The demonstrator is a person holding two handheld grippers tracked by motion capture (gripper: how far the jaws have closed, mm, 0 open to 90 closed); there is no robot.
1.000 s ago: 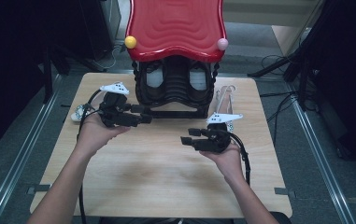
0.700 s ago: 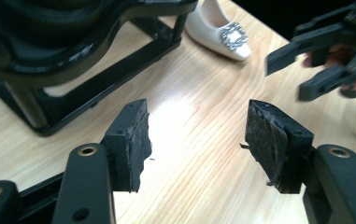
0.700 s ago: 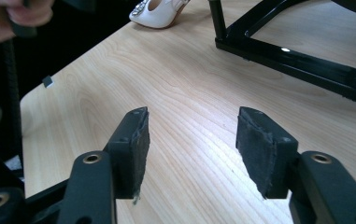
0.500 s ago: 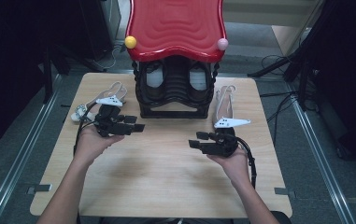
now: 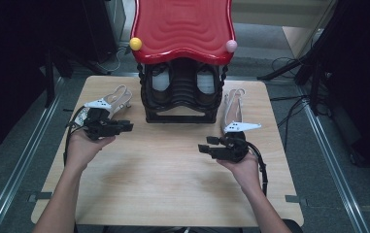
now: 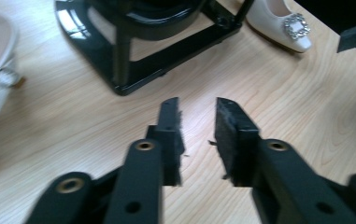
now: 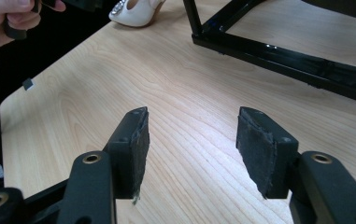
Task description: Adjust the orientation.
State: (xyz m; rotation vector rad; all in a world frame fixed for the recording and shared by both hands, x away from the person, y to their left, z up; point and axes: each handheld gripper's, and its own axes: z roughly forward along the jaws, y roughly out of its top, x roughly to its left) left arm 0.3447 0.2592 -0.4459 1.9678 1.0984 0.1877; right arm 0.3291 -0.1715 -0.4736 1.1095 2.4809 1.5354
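High view: a wooden bench [image 5: 163,165] is seen from above, with a black shoe rack [image 5: 181,99] topped by a red wavy tray [image 5: 182,29] set at its far edge, a yellow ball [image 5: 135,43] and a pink ball [image 5: 231,46] fixed at the tray's front corners. A white slingback shoe [image 5: 117,97] is laid to the left of the rack, and a second white shoe [image 5: 233,107] to its right. The left gripper [image 5: 124,127] is held low over the bench just in front of the left-hand shoe, apart from it, its fingers pointed toward the rack's base. In the left gripper view, the fingers [image 6: 171,135] are shown narrowed to a small gap, having just been closing, with nothing but bare wood between them; the rack's black frame [image 6: 133,60] is seen ahead, and a white pointed toe with a jewelled buckle [image 6: 295,25] at upper right. The right gripper [image 5: 207,145] is held over the bench near the right-hand shoe without touching it. In the right gripper view its fingers [image 7: 133,144] are spread wide and empty above the wood grain, with the rack's frame at upper right and the other hand [image 7: 12,18] beside a white shoe at the far corner.
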